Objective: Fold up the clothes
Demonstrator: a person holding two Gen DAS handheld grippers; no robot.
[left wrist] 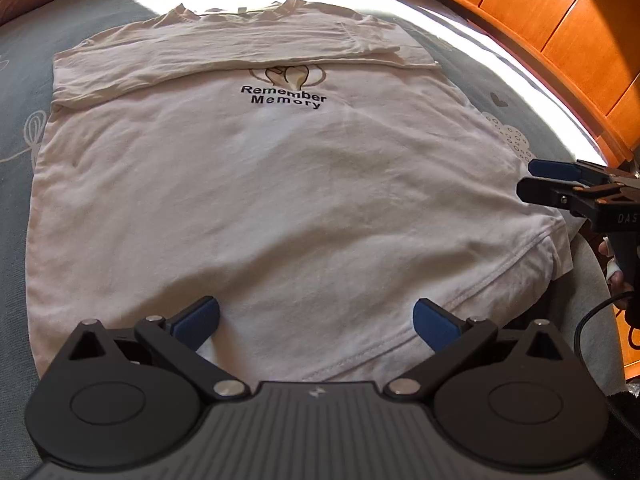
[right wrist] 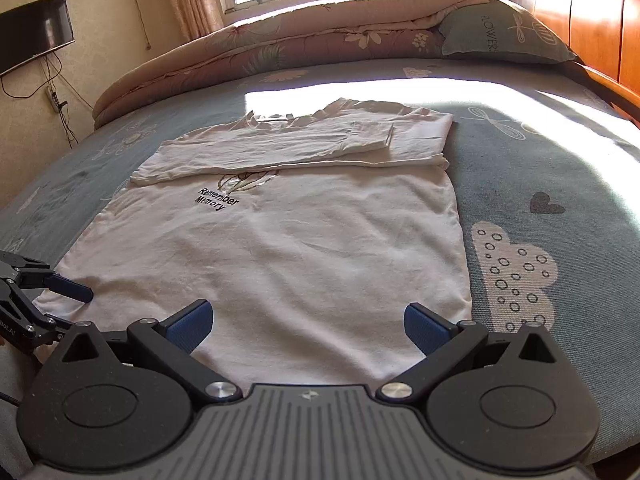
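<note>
T-shirt (left wrist: pixel 260 200) hem hidden under both grippers' bodies; left (left wrist: pixel 316 322), right (right wrist: pixel 308 322) fingers wide, empty

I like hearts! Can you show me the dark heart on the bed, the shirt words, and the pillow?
Heart (right wrist: pixel 547 203), right wrist view: its middle.
Words (left wrist: pixel 283 97), left wrist view: middle of the black print.
Pillow (right wrist: pixel 504 32), right wrist view: its top face.

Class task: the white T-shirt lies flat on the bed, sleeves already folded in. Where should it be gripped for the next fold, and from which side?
Grip the T-shirt at its two bottom hem corners, coming from the near edge: the hem lies nearest both open tools.
</note>
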